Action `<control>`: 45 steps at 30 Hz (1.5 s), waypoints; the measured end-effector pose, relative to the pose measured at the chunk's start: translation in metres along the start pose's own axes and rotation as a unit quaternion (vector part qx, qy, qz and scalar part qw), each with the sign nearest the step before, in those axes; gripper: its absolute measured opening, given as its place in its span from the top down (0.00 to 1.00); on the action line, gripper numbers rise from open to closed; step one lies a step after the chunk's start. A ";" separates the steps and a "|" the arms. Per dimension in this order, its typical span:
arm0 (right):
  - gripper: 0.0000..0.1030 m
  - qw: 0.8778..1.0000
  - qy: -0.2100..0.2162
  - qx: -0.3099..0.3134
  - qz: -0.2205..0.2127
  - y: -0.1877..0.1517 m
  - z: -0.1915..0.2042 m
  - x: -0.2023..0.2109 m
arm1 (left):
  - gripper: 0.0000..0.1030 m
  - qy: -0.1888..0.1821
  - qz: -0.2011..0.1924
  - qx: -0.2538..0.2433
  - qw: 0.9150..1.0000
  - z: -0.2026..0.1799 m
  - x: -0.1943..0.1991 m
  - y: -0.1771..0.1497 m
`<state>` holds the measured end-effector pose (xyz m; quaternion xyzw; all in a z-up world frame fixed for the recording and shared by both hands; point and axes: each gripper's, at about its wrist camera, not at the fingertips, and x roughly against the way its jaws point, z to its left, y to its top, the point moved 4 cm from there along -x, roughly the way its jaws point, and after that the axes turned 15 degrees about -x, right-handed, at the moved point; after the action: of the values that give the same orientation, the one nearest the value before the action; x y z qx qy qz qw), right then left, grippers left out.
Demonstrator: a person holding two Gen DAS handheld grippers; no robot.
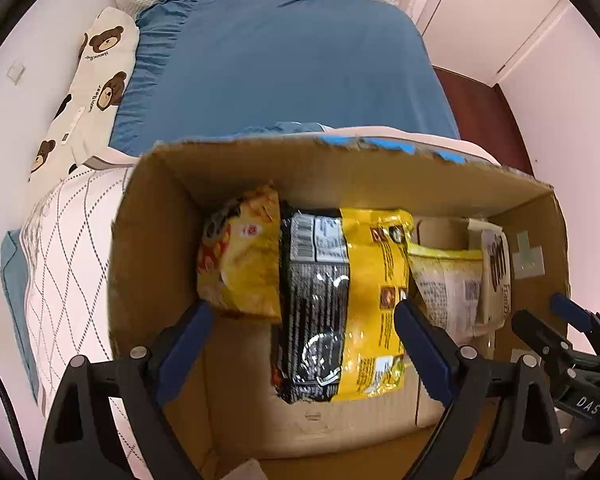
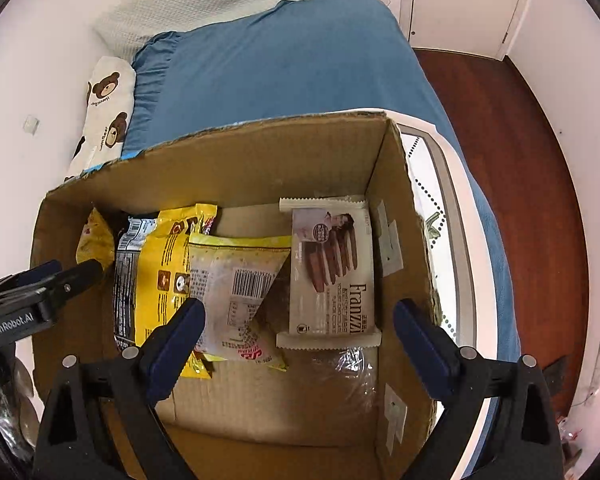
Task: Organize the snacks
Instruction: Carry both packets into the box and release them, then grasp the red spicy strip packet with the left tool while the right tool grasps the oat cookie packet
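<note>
An open cardboard box [image 1: 156,240] [image 2: 236,160] sits on the bed and holds several snack packs in a row. From the left: a yellow chip bag [image 1: 240,256] [image 2: 94,240], a black-and-yellow pack [image 1: 340,300] [image 2: 156,272], a clear pack with a barcode [image 1: 448,284] [image 2: 240,292], and a beige Franzzi biscuit pack [image 1: 496,268] [image 2: 332,268]. My left gripper [image 1: 300,344] is open and empty above the black-and-yellow pack. My right gripper [image 2: 296,340] is open and empty above the box's right half; it also shows in the left wrist view [image 1: 548,320].
The box rests on a white quilted cover [image 1: 64,248] over a blue bedsheet [image 1: 284,64] [image 2: 284,64]. A bear-print pillow [image 1: 88,88] [image 2: 104,108] lies at the left wall. Dark wooden floor [image 2: 520,168] and white doors are at the right.
</note>
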<state>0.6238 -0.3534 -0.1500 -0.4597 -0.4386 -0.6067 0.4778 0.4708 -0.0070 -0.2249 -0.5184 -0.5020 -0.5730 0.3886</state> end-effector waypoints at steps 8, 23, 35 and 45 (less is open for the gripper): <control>0.06 1.000 0.000 0.008 -0.026 -0.038 -0.005 0.019 | 0.10 0.007 -0.046 0.004 0.999 -0.011 0.023 -0.037; 0.06 0.993 0.020 0.044 -0.106 -0.112 -0.003 0.091 | 0.10 0.033 -0.145 0.002 0.989 -0.035 0.102 -0.104; 0.06 0.982 0.041 0.062 -0.176 -0.162 -0.004 0.161 | 0.10 0.053 -0.213 -0.020 0.975 -0.058 0.165 -0.157; 0.06 0.977 0.078 0.036 -0.195 -0.194 -0.015 0.199 | 0.10 0.064 -0.244 -0.009 0.968 -0.073 0.193 -0.191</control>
<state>0.4072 -0.3722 0.0231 -0.2993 -0.5028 -0.7061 0.3988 0.2401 -0.0266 -0.0649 -0.3462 -0.5819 -0.6871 0.2635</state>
